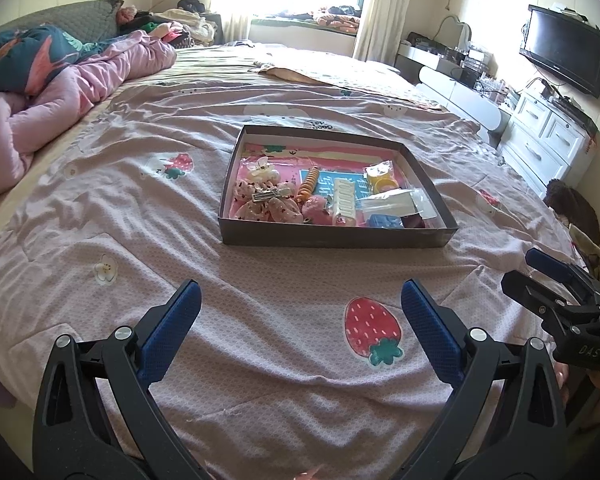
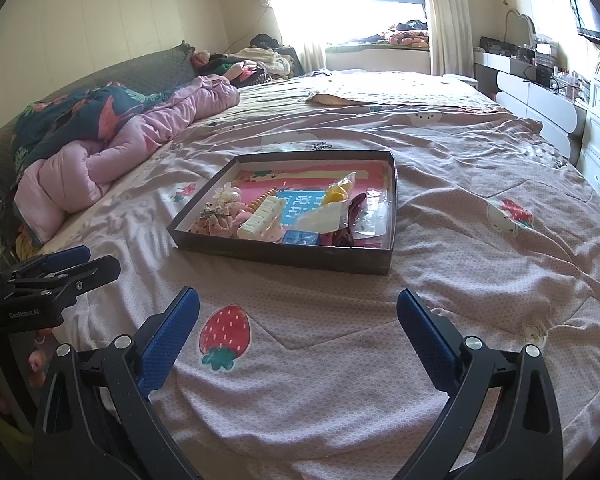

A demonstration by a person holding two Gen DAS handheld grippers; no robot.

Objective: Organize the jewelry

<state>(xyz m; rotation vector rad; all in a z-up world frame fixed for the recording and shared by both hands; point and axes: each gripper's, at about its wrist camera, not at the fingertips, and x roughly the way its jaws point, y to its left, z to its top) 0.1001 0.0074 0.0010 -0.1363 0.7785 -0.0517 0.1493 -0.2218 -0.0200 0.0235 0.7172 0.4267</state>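
Note:
A shallow dark box (image 1: 332, 237) (image 2: 284, 255) lies on the bed and holds jewelry and hair accessories: a pink dotted scrunchie (image 1: 260, 204), an orange spiral tie (image 1: 309, 184), a white claw clip (image 1: 345, 198) (image 2: 262, 214), a yellow piece (image 1: 382, 178) (image 2: 336, 195), clear packets (image 1: 400, 202) and a small blue item (image 1: 384, 222) (image 2: 300, 237). My left gripper (image 1: 300, 300) is open and empty, hovering over the bedspread short of the box. My right gripper (image 2: 298, 308) is open and empty, also short of the box. Each gripper shows at the edge of the other's view.
The pink bedspread (image 1: 260, 340) has strawberry prints (image 1: 372, 330) (image 2: 224, 334). A bunched pink quilt (image 1: 60, 96) (image 2: 112, 148) lies at the left. White drawers (image 1: 548, 140) and a wall TV (image 1: 564, 48) stand at the right. A window is behind the bed.

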